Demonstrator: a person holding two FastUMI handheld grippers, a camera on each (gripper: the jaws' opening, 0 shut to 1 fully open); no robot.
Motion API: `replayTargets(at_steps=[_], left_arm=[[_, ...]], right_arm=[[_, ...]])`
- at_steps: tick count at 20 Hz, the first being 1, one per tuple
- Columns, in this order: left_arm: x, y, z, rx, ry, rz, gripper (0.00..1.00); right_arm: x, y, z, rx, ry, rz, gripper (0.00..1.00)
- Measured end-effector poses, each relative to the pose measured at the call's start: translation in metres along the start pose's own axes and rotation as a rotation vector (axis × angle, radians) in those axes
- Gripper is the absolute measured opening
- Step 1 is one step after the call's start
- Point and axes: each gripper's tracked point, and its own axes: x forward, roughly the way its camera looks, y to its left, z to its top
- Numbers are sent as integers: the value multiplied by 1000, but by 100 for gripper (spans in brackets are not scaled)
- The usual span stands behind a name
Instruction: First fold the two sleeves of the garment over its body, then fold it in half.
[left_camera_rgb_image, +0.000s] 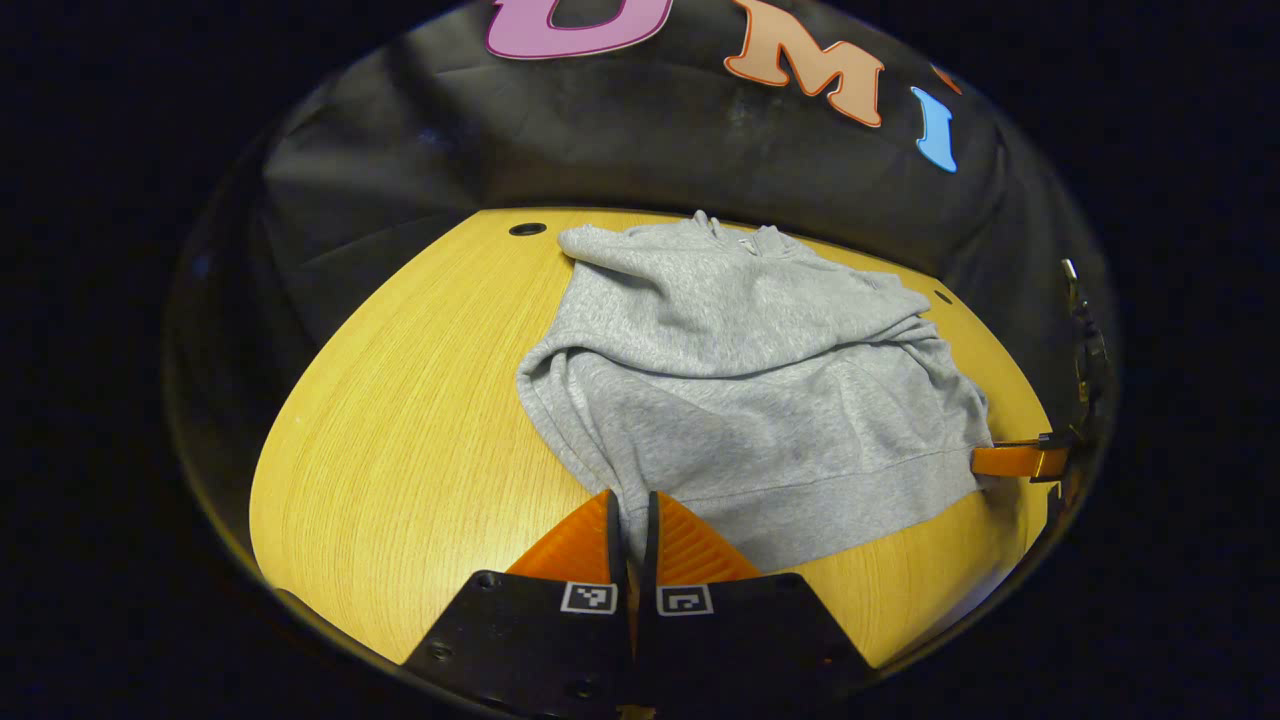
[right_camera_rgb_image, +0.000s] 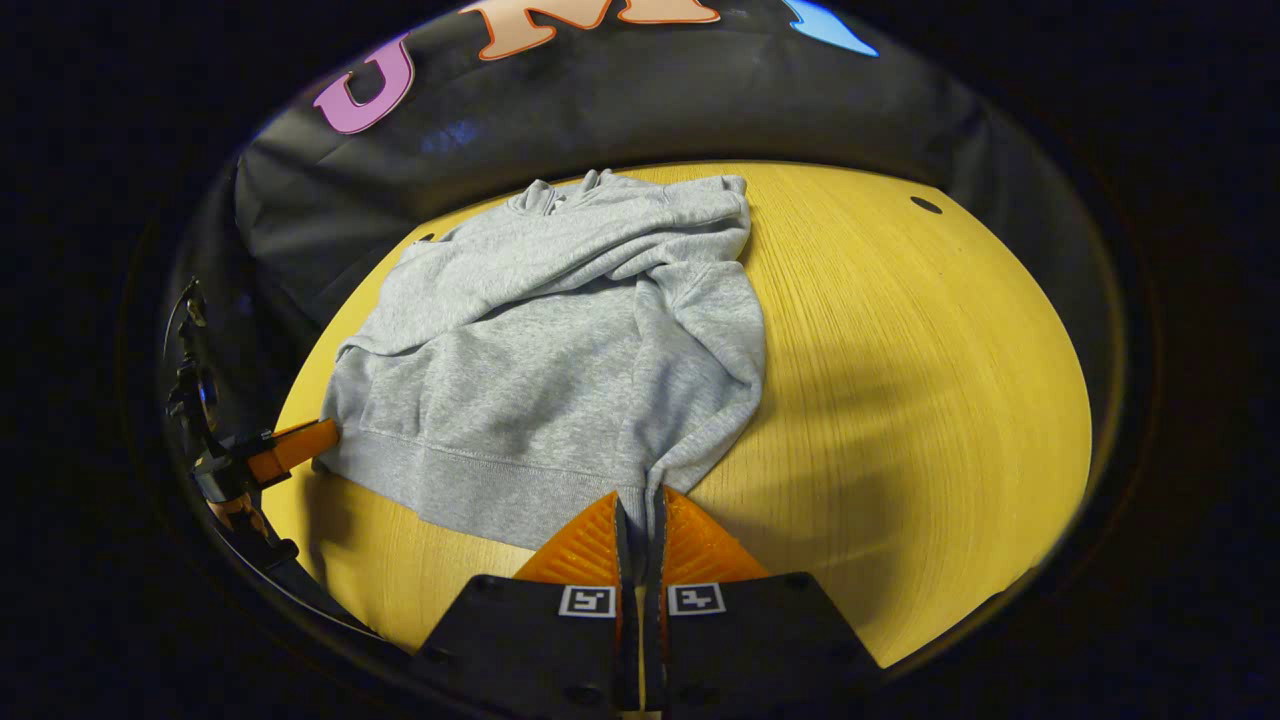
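Sweatshirt (left_camera_rgb_image: 740, 390) of grey fleece lies flat on the wooden counter (left_camera_rgb_image: 400, 440), both sleeves folded across its body. The left gripper (left_camera_rgb_image: 632, 520) is clamped on the hem's near left corner; the right gripper (right_camera_rgb_image: 640, 520) is clamped on the near right corner. The left gripper view catches the right gripper at the hem's far end; the right gripper view likewise catches the left. One sweatshirt, two grippers.

Left claw (left_camera_rgb_image: 630, 515) and right claw (right_camera_rgb_image: 640, 515) are both clamped on the hoodie's (left_camera_rgb_image: 740, 380) hem corners, low over the bench (left_camera_rgb_image: 400, 440).
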Motion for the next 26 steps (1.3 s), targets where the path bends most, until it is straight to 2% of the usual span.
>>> replayTargets(at_steps=[5, 13, 19, 26], left_arm=[[-7, -2, -5, -49, 44, -15, 0], [-6, -2, -2, -76, 93, -43, 0], [-18, -9, 24, -139, 62, -82, 0], [-30, -22, 76, -150, -11, -122, 0]], right_arm=[[-8, 4, -9, 37, 32, 34, 5], [-11, 3, -5, 5, 62, 56, 5], [-36, 18, 32, 93, -37, 140, 5], [-66, 37, 91, 232, -119, 257, 5]])
